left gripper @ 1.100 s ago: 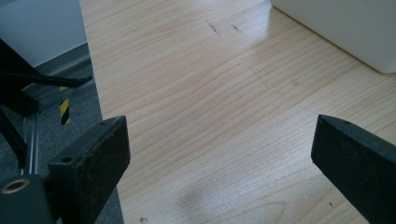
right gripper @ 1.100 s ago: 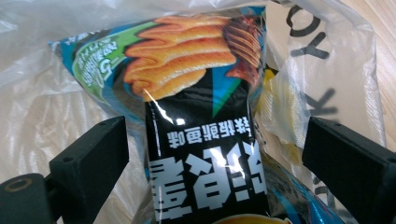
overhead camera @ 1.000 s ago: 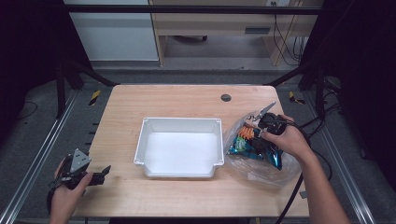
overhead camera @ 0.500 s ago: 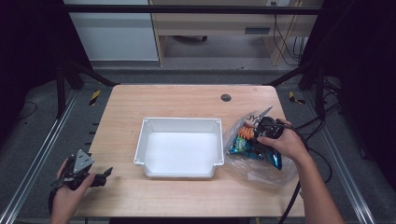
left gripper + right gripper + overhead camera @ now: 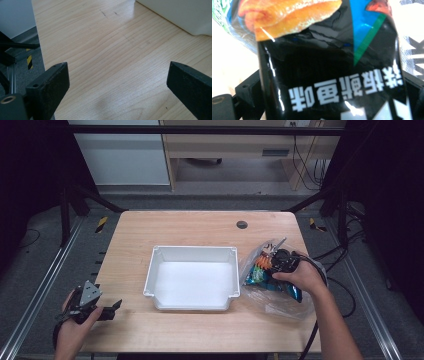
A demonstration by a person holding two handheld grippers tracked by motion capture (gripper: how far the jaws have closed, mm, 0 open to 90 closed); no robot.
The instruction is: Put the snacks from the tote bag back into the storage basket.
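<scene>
The wooden table (image 5: 200,227) is being occupied at its centre by a white bin (image 5: 192,277). Just to the bin's right, a clear plastic bag (image 5: 280,292) of snack packets is being worked in. A black snack packet (image 5: 332,75) is being clasped between the jaws of the right gripper (image 5: 274,260), inside that bag. The left gripper (image 5: 117,85) is being held released, jaws wide apart, over the table's near left edge.
</scene>
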